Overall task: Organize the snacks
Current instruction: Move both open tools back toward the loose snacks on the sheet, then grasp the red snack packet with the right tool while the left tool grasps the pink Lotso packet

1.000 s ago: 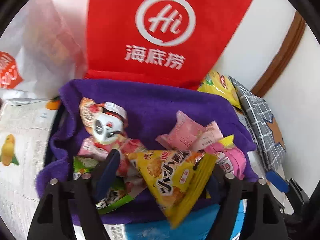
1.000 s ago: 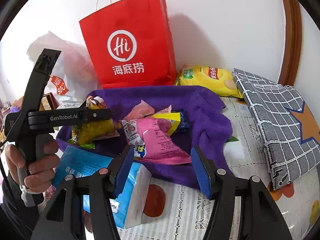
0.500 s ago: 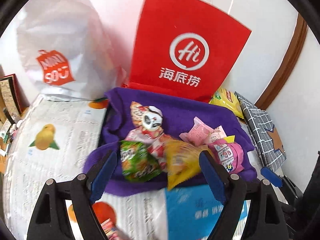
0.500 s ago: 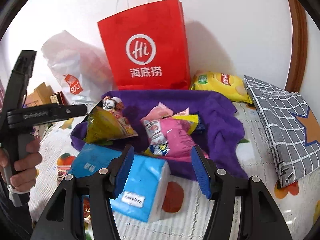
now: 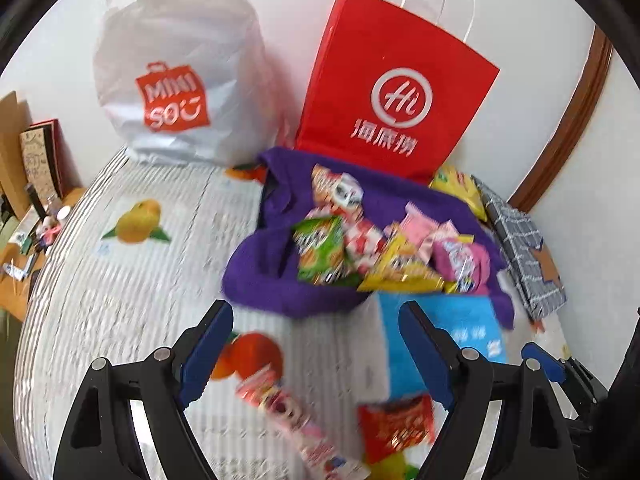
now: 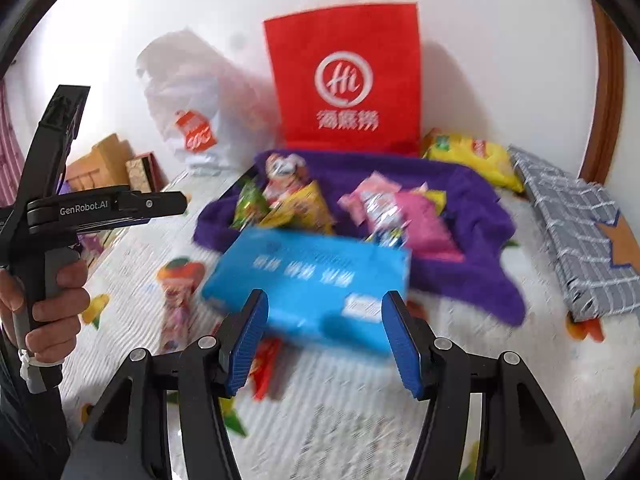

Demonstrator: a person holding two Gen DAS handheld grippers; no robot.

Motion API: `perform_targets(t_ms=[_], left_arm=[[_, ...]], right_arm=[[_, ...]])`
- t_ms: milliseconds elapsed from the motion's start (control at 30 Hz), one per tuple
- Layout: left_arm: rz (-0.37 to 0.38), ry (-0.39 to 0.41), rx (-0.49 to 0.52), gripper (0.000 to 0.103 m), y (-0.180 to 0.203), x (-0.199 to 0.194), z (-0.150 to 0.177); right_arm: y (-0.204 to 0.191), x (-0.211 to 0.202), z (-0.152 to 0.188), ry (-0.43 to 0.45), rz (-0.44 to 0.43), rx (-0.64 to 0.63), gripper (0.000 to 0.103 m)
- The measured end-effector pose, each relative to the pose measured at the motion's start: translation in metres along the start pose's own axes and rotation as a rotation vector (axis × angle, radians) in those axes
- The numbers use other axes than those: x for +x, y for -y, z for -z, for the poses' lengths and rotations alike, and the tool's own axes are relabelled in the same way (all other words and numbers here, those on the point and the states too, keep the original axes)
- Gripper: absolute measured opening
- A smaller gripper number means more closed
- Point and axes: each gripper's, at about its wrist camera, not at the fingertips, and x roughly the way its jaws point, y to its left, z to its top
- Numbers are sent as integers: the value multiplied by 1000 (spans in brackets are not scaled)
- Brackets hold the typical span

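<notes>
Both sets of fingers were seen empty above the bench point(image 5: 120, 280), which was covered in a fruit-printed cloth. The left gripper point(image 5: 316, 344) was spread wide with nothing between its fingers; the right gripper point(image 6: 324, 336) stood about half open, also holding nothing. The snacks were found in two lots. Most were heaped on a purple towel point(image 5: 264, 268) just beyond the left fingertips: a green packet point(image 5: 320, 248), a yellow packet point(image 5: 396, 272) and a pink packet point(image 5: 460, 256) among them. Two strays were noted off the towel, a long pink packet point(image 5: 288, 408) lying between and below the left fingers, and a red packet point(image 5: 396, 424) close inside the right-hand finger of that gripper. A blue tissue pack point(image 6: 312, 280) sat directly ahead of the right fingers, between them and the towel. A red paper bag point(image 5: 396, 96) and a white plastic bag point(image 5: 176, 76) stood behind the pile, against the wall. Both views were blurred, so print could not be read. The step in hand was judged to be gathering a stray. It would best be done by lowering the left fingers astride the long pink packet across its narrow width, closing gently so the wrapper is not crushed, and keeping clear of the tissue pack.
</notes>
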Motion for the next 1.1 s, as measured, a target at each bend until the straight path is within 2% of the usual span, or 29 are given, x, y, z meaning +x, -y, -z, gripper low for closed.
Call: perform_targets(t_ms=[133, 200, 333, 433, 633, 700, 800, 933, 1100], left_arm=[[-31, -29, 5, 84, -14, -1, 18], [-37, -42, 7, 84, -23, -2, 28], [-34, -67, 11, 84, -42, -4, 44], [-5, -82, -10, 84, -57, -6, 53], [37, -92, -58, 84, -78, -9, 65], [42, -90, -66, 84, -83, -10, 68], [48, -96, -75, 84, -86, -10, 71], [43, -108, -56, 84, -81, -8, 76], [69, -142, -33, 84, -66, -1, 83]], right_arm=[[-19, 14, 20, -63, -50, 4, 60], [-25, 26, 26, -105, -90, 29, 67], [-33, 48, 36, -173, -121, 83, 67], [-38, 63, 40, -218, -118, 105, 67], [-56, 69, 40, -196, -47, 56, 72], [-61, 71, 40, -184, 4, 34, 71], [-72, 74, 43, -167, 92, -19, 65], [-75, 72, 43, -154, 82, -53, 40], [-70, 65, 46, -148, 67, -52, 37]])
